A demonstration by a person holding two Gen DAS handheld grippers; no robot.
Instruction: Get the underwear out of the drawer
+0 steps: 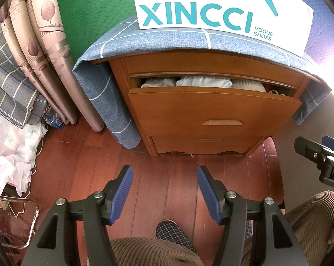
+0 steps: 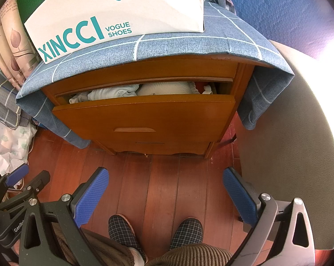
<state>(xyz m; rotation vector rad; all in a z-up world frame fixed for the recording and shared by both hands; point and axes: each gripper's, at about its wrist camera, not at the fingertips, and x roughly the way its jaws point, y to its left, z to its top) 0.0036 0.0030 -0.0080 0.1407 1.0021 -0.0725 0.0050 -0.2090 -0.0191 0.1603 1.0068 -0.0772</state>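
Left wrist view, lower frame: the left gripper (image 1: 164,173) hung over the floor (image 1: 171,177), its blue-padded jaws spread with nothing between them. Below it showed one checked slipper (image 1: 175,232) and ribbed brown trouser legs (image 1: 149,252). At the right edge part of the right gripper (image 1: 317,155) entered the frame.

Right wrist view, lower frame: the right gripper (image 2: 167,177) likewise stood with its jaws spread wide and empty above the floor, both slippers below it. The left gripper appeared at the lower left edge.

Centre of both views: a wooden cabinet (image 1: 211,66) stood on the floor, its top drawer (image 1: 213,110) pulled partly out. Folded pale underwear (image 1: 202,81) lay inside the drawer, visible through the gap above the drawer front, well apart from both grippers. A second drawer (image 1: 209,143) below was closed.

Upper frame: a blue checked cloth (image 1: 167,42) covered the cabinet top and draped down its sides. A white shoe box (image 1: 211,4) printed "XINCCI VOGUE SHOES" rested on the cloth. At upper left hung leaf-patterned curtains (image 1: 40,35).
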